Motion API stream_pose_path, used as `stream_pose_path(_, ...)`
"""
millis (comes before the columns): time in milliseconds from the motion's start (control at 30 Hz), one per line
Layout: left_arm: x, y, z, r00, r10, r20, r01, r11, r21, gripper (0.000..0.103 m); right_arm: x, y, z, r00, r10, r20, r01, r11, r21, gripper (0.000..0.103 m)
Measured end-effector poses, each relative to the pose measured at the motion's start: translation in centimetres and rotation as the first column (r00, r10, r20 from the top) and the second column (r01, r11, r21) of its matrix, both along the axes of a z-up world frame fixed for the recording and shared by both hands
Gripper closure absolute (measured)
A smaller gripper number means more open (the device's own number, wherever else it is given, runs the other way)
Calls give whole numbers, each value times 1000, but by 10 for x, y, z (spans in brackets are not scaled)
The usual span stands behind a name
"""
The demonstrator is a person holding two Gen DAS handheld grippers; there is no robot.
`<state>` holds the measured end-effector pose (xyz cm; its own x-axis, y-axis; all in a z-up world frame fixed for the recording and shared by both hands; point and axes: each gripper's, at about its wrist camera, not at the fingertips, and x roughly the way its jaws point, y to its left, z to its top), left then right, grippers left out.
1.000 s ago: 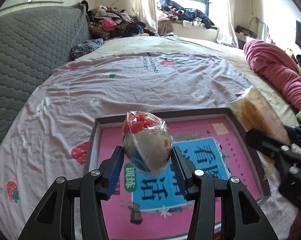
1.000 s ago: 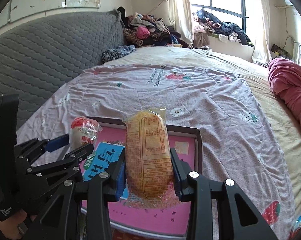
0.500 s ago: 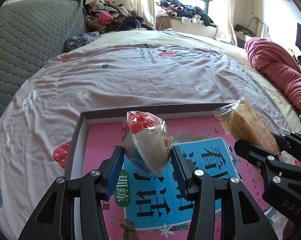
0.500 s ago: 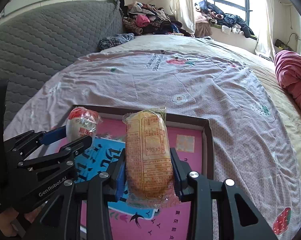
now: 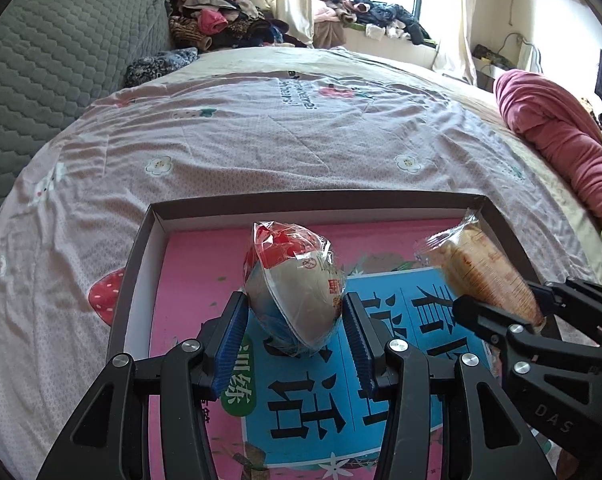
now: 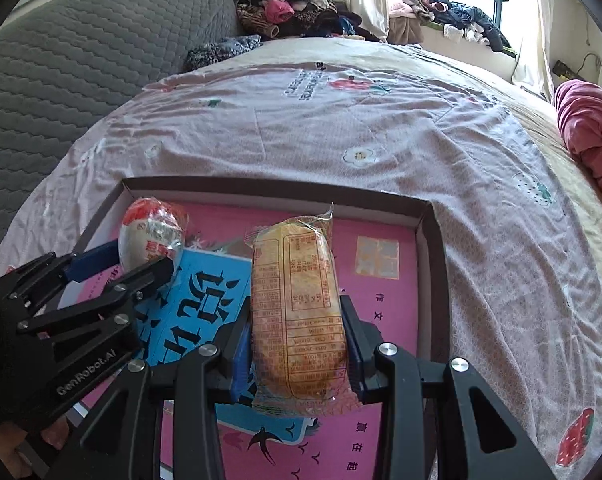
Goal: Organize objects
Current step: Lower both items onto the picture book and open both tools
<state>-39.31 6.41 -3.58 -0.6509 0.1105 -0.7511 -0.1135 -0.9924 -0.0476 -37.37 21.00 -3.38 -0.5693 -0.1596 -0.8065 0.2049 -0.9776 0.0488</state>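
My left gripper (image 5: 295, 322) is shut on a round snack in a clear red-and-white wrapper (image 5: 295, 280), held over the left half of a shallow dark-rimmed box (image 5: 309, 198) with a pink and blue printed floor. My right gripper (image 6: 297, 344) is shut on a long yellow wrapped bread pack (image 6: 297, 312), held over the middle of the same box (image 6: 437, 240). The round snack also shows in the right wrist view (image 6: 151, 234), and the bread pack in the left wrist view (image 5: 481, 264). Both items hang above the box floor.
The box lies on a bed with a pale pink printed sheet (image 5: 261, 128). A grey quilted headboard (image 5: 41, 72) is to the left, a pile of clothes (image 5: 221, 28) at the far corner, and a rolled red-pink blanket (image 5: 557, 136) on the right.
Both grippers have moved forward over the box with their items still held, so more of the box floor lies under them. The grips have not changed.
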Motion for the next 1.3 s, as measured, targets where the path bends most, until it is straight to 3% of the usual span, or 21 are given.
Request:
stream_pose_path(367,2,2,-1,1000,2,-15,-3,1000,-22,51,-6,0,-16,998,-6,60,6,1000,14,63)
stream_pose_path(800,2,1,0,1000,14,-5,-14,1000,-13,51,-4,3,-13,998,-7,62,6,1000,12,63)
stream_pose_path(900,3,-2,2,1000,24,-11,-24,1000,-9,41,-4,6,-10,998,-10,55,10,1000,-3,61)
stream_pose_path(967,3,-3,2,1000,25,-5,-25,1000,-5,40,-3,7,-9,998,-13,55,13,1000,-3,56)
stream_pose_path(1167,4,-5,3,1000,27,-3,-27,1000,-5,39,-2,8,-8,998,-10,57,10,1000,-10,55)
stream_pose_path(1300,6,-8,7,999,31,-16,-31,1000,2,32,0,10,-6,999,-13,52,13,1000,-14,54)
